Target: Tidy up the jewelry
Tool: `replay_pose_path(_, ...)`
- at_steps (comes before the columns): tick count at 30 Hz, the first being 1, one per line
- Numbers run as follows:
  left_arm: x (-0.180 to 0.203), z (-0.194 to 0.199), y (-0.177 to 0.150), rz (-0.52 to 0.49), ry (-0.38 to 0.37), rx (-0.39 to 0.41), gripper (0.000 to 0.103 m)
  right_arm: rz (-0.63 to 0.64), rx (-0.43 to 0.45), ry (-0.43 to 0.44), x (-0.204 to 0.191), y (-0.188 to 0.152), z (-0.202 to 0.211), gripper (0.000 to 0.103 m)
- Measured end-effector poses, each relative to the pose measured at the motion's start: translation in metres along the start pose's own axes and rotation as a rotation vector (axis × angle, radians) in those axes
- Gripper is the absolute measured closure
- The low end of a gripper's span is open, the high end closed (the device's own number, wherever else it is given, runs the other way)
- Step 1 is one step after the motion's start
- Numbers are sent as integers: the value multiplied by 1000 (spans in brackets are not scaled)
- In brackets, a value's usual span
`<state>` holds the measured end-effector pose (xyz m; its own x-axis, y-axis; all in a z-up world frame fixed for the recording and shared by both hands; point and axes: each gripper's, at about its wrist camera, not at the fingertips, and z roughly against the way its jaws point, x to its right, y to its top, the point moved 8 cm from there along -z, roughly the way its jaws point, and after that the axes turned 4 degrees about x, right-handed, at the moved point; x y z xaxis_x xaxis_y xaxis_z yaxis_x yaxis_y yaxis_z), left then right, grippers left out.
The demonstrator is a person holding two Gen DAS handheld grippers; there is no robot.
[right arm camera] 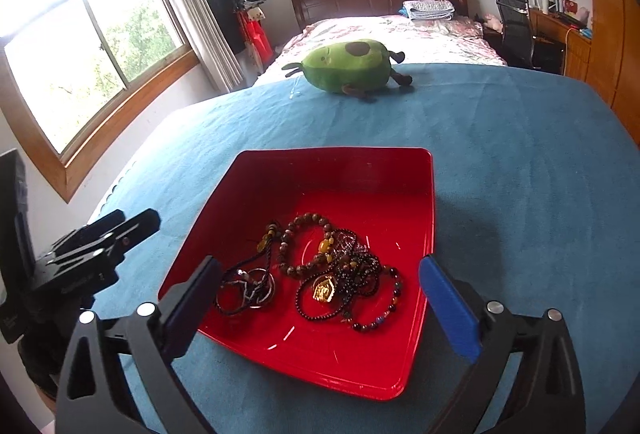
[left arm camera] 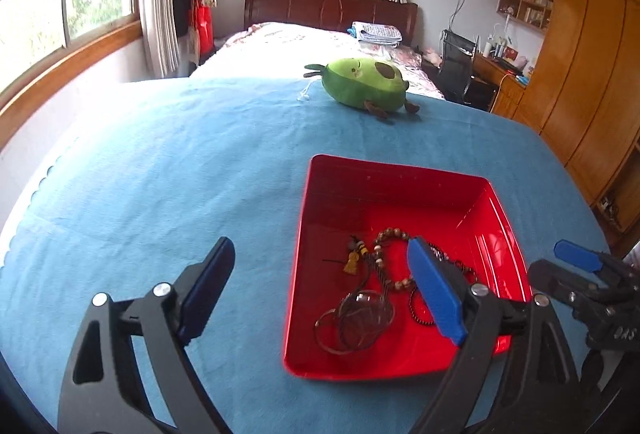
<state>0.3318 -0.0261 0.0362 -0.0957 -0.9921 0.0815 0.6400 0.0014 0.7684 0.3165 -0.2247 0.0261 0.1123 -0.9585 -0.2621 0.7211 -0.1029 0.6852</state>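
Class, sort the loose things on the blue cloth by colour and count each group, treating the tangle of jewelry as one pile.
Red: 1, the tray
Green: 1, the avocado plush toy
Mixed dark and gold: 1, the jewelry pile, lying in the tray
Total: 3

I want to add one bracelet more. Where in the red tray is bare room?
The red tray is bare along its far wall and right side. The jewelry crowds the near middle. The blue cloth beside it is bare too.
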Motion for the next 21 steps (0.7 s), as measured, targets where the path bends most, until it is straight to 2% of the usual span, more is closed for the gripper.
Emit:
replay_pose_path(7,7,29,-13,-37,-3,23,10,0,-10,13,-5,-15,15,4)
replay_pose_path(14,12,41,-28,-54,-9,13,8,-8,-17,-36,-6,-23,28,4)
replay_pose_path(21,8,43,-34,-52,-2,-8,8,-34,-90,-91,0,-35,27,4)
